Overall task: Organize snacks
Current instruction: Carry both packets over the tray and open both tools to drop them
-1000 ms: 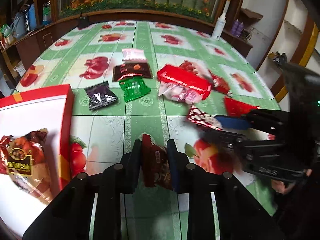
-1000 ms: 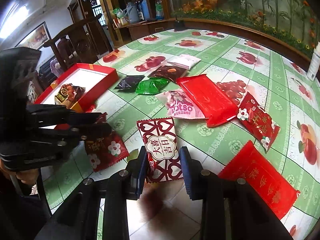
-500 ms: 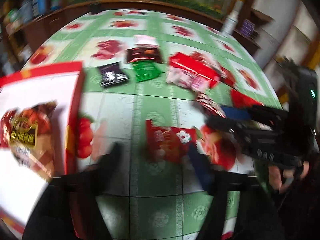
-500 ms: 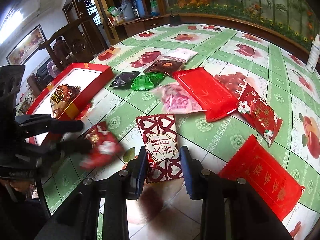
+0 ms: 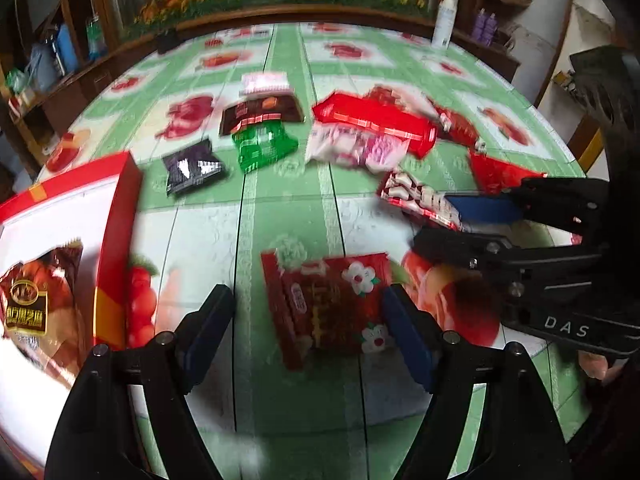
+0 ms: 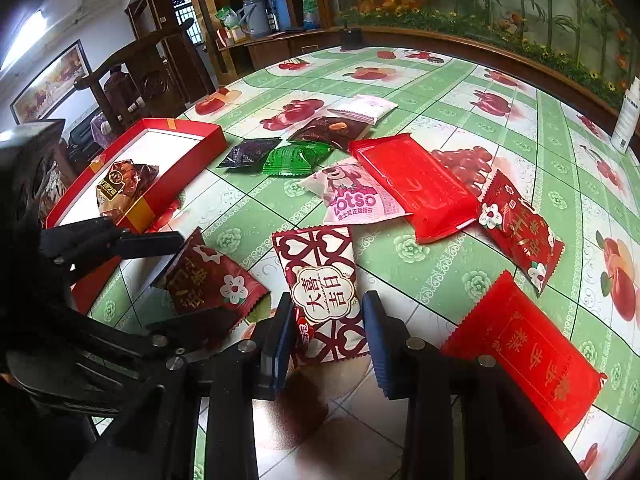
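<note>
A dark red packet with white flowers lies flat on the green fruit-print tablecloth. My left gripper stands open around it, pads apart from it; it is also seen from the right wrist as the left gripper over that flower packet. My right gripper is shut on a red-and-white heart-pattern packet; its jaws are starting to open, pads still at the packet's edges. The left wrist view shows the right gripper at the right. A red box with a white inside holds a brown snack bag.
Loose packets lie further out: pink Lotso, long red, red flowered, bright red, green, dark purple, brown, white. A wooden chair stands behind the box; a white bottle stands far right.
The left gripper opened and let go of the dark red flower packet, which dropped flat onto the table between its fingers. The right gripper's jaws stand slightly wider on the heart packet.
</note>
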Tool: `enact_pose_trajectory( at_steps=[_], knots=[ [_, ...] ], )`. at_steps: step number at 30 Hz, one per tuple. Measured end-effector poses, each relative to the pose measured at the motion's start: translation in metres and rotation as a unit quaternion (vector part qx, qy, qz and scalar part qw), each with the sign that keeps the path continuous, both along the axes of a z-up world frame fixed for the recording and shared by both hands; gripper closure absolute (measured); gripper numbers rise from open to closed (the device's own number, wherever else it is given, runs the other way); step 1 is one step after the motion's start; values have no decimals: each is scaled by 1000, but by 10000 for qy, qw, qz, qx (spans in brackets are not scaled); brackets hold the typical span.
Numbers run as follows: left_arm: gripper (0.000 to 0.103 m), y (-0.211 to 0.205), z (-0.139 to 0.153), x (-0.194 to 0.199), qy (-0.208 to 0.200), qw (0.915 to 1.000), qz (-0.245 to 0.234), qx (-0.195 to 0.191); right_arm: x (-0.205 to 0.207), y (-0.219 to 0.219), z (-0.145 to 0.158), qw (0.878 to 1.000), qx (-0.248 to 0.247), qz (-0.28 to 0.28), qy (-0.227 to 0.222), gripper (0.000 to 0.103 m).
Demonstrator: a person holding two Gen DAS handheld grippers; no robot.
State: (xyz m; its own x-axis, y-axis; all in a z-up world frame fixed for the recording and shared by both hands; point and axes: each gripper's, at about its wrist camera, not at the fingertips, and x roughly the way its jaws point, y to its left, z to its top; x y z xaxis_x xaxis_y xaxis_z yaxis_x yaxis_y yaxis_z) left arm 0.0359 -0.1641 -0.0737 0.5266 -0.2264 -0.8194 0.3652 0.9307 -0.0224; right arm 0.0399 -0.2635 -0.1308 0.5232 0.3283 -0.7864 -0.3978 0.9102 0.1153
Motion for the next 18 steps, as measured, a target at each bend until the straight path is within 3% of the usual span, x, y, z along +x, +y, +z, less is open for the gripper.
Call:
enact_pose_trajectory(
  at_steps=[3, 4, 10, 18],
  knots=[
    [62, 1, 4, -1, -96, 9999, -63, -18, 0, 0, 0, 10000, -5, 5, 0, 67],
    [68, 2, 5, -1, -109, 9999, -89, -37, 0, 0, 0, 10000, -2, 4, -1, 67],
    [81, 9, 9, -4, -92, 9996, -97, -253, 1, 0, 0, 10000, 15, 1, -8, 67],
    [82, 12, 17, -11, -148, 9988, -128, -460, -3, 5, 1, 9998, 90, 182, -14, 69]
  ],
)
